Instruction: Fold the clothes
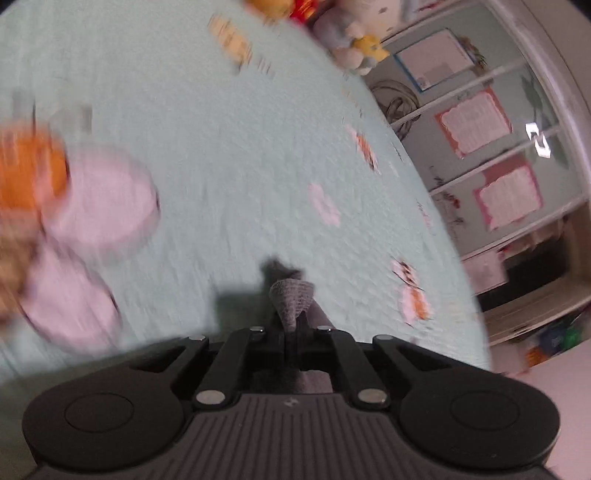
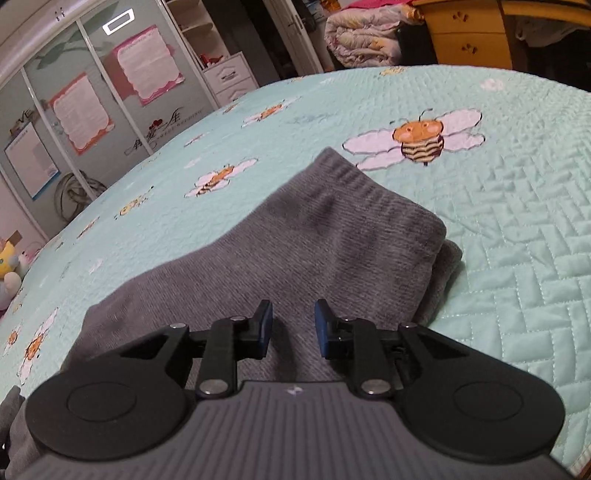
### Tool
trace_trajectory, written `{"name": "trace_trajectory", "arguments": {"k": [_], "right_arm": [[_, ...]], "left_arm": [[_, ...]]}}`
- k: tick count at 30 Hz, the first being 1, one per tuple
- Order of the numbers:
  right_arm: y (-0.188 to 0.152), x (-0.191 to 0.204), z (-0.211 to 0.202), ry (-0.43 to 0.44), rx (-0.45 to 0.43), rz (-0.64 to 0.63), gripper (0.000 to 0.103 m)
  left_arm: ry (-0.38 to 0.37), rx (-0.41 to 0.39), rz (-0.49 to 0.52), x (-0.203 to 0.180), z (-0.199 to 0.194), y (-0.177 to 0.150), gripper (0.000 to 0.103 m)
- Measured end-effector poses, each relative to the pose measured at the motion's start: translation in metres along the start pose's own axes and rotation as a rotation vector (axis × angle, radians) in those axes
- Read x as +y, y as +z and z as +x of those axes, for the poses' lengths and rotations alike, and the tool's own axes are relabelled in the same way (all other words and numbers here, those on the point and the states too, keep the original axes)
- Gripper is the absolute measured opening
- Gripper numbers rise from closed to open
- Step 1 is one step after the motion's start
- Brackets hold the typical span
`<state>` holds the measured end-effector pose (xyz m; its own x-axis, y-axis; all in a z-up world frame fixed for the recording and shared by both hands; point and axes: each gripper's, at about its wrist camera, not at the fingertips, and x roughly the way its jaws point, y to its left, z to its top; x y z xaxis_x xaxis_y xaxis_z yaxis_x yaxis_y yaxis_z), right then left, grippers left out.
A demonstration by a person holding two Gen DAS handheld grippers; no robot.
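A grey knit sock (image 2: 314,236) lies flat on the mint-green quilted bedspread (image 2: 517,221), its ribbed cuff pointing away; a second grey layer peeks out under its right edge. My right gripper (image 2: 293,326) hovers just over the sock's near part, open, with nothing between its blue pads (image 2: 265,325). In the blurred left wrist view, my left gripper (image 1: 291,325) is shut on a bunched tip of grey sock (image 1: 291,299), which sticks up from the closed jaws above the bedspread (image 1: 221,147).
Bee prints (image 2: 417,138) dot the bedspread. Plush toys (image 1: 351,40) sit at the far bed edge. A wardrobe with pinned papers (image 2: 81,110), a white drawer unit (image 2: 231,77), a rolled quilt (image 2: 365,33) and a yellow cabinet (image 2: 469,33) stand beyond the bed.
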<state>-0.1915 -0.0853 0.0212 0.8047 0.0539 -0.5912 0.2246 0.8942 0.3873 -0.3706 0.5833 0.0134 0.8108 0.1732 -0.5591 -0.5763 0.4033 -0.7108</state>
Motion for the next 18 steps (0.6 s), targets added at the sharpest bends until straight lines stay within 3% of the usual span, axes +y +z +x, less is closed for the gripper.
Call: {"name": "trace_trajectory", "arguments": {"k": [3,6,9,12,16,17,18], "right_arm": [[0.004,0.006,0.003,-0.044,0.043,-0.084,0.008],[0.005,0.004,0.008,-0.06,0.062,-0.122,0.005],[0.005,0.007,0.007,-0.073,0.063,-0.14,0.005],[0.006,0.022,0.002,-0.081,0.055,-0.215,0.015],[-0.006,0.062,-0.023,-0.014,-0.046,-0.363,0.026],[-0.014,0.081,-0.028,0.045,-0.042,-0.4,0.028],[-0.023,0.105,-0.028,0.161,0.009,-0.399,0.031]], "left_arm": [[0.029,-0.013,0.056,0.002,-0.007,0.014,0.005],[0.067,0.012,0.055,0.015,0.005,0.001,0.007],[0.052,0.019,0.077,0.013,0.003,-0.001,0.008],[0.066,0.017,0.053,0.02,-0.011,0.004,0.011],[0.064,-0.008,0.062,0.012,-0.032,0.002,0.027],[0.063,-0.014,0.066,0.009,-0.038,0.001,0.034],[0.061,-0.021,0.07,0.007,-0.043,0.001,0.038]]}}
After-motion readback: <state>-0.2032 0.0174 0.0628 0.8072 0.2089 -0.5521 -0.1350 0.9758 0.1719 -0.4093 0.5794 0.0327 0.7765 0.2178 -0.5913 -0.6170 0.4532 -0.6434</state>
